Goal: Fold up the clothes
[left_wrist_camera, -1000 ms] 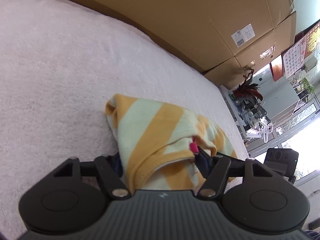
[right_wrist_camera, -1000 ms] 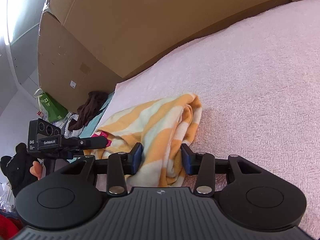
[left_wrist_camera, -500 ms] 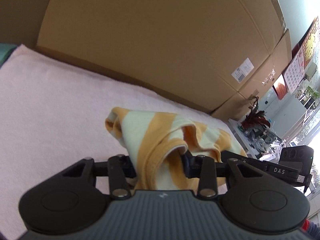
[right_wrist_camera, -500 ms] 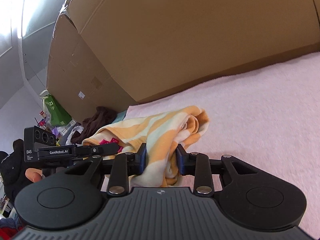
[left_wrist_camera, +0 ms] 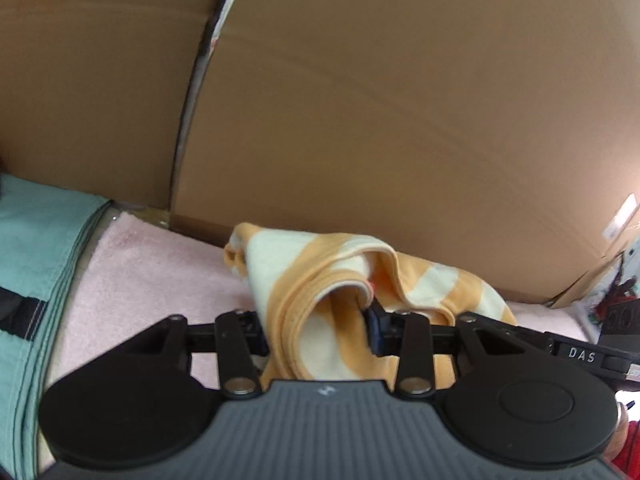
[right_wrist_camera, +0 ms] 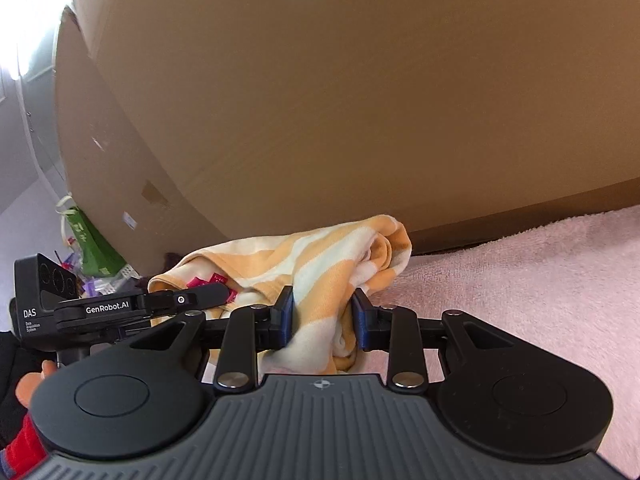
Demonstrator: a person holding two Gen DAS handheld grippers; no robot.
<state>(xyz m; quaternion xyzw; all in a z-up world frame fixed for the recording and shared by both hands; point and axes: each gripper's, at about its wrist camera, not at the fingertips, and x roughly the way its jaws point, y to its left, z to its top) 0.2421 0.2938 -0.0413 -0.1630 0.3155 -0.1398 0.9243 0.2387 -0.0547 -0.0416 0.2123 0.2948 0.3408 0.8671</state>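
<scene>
On the pink towel surface (left_wrist_camera: pixel 160 276): yellow-and-white striped garment (left_wrist_camera: pixel 320 272), bunched and partly lifted, close against the foot of the large cardboard box (left_wrist_camera: pixel 400 120).

At the left gripper (left_wrist_camera: pixel 318 326): jaws opening, with a thick fold of the striped garment between them. Near pad in contact with the cloth; far pad hidden behind the fold. Cloth draped from this grip upward and across to the right, toward the other tool.

At the right gripper (right_wrist_camera: pixel 322 312): jaws closed part-way on a second fold of the striped garment, both blue pads pressed into the fabric. Loose end hanging below the pads, down to the towel.

Between the two grips: span of cloth sagging slightly, with a small pink tag (right_wrist_camera: pixel 218 280) exposed beside the left tool's fingertip in the right wrist view.

Beyond the left edge of the towel: teal fabric (left_wrist_camera: pixel 36 240) lying alongside, with a dark strap across it.

Far left of the right wrist view: green bag (right_wrist_camera: pixel 88 240) among mixed clutter, partly blurred, contents not identifiable.
</scene>
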